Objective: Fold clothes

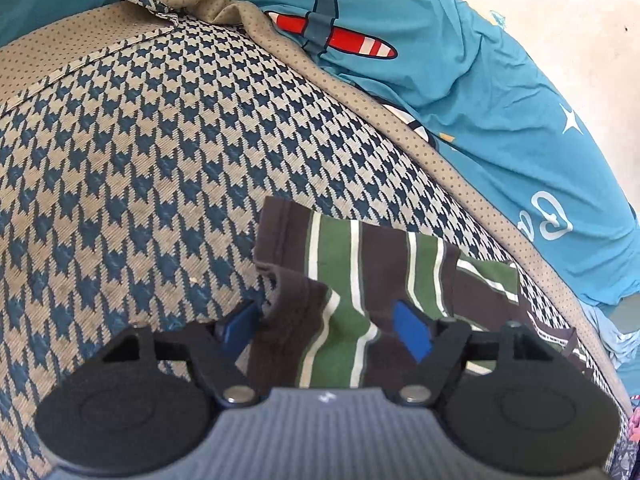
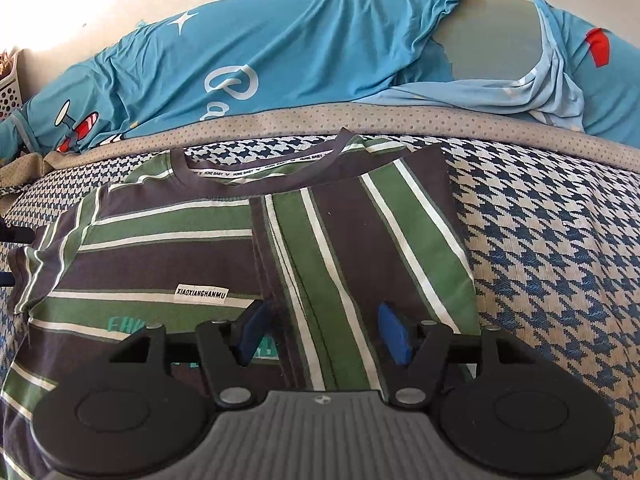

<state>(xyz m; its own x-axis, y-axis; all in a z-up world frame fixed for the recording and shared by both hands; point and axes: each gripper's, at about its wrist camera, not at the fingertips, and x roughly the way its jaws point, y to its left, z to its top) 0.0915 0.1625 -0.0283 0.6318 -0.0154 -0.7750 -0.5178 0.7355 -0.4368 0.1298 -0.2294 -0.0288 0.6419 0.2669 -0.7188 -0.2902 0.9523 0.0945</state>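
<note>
Left gripper [image 1: 328,326]: jaws part-open astride bunched sleeve of striped shirt [image 2: 168,236], pads not yet pinching. Right gripper [image 2: 324,332]: part-open over folded-in panel, nothing held. Shirt flat on houndstooth cover [image 1: 132,152], blue sheet [image 2: 280,48] behind. Risk: shallow bite slips, sleeve drags fold askew.

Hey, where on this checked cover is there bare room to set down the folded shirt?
Free: the checked cover right of the striped shirt, below the dotted border; also the wide patch left of the sleeve in the left view. Crowded: the blue sheet bunched beyond the border.
</note>
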